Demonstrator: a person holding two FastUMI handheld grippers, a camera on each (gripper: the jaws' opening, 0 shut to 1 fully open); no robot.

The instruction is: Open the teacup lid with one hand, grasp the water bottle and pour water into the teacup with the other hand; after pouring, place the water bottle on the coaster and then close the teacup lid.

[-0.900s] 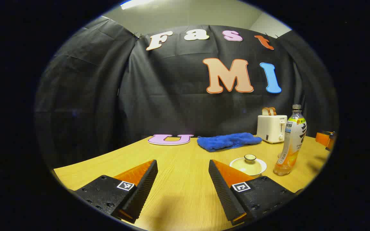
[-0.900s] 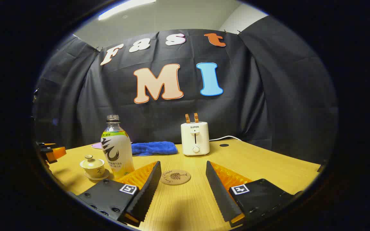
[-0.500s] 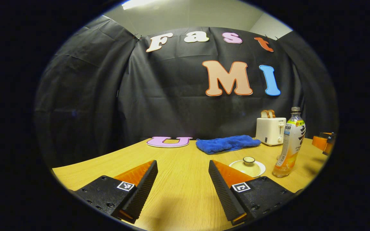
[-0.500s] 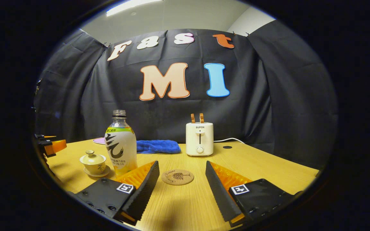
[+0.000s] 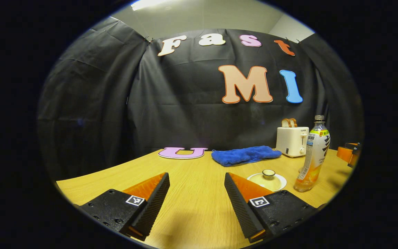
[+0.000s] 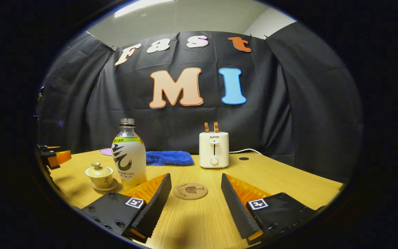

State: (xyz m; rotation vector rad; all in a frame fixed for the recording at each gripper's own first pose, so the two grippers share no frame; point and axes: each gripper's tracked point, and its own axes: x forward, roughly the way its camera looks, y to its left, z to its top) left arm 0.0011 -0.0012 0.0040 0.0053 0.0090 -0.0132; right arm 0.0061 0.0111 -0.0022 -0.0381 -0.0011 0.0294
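Nothing done yet: lid point(image 6: 97, 167) sits on the teacup point(image 6: 99, 177), bottle point(image 6: 129, 157) stands untouched and uncapped just beside the teacup, coaster point(image 6: 190, 191) is bare, past the bottle from the teacup. Left gripper point(image 5: 196, 199) has jaws wide and holds nothing, near the teacup but off it; right gripper point(image 6: 193, 200) is also wide and empty, lined up on the coaster (not the bottle). All steps remain: lift lid, grab bottle, pour, park bottle on coaster, re-lid. The surface is a pale wood table point(image 6: 282, 180). A towel point(image 6: 169, 157) and toaster point(image 6: 214, 148) sit behind the teacup, by the black cloth wall point(image 6: 288, 103). Ceiling light overhead.
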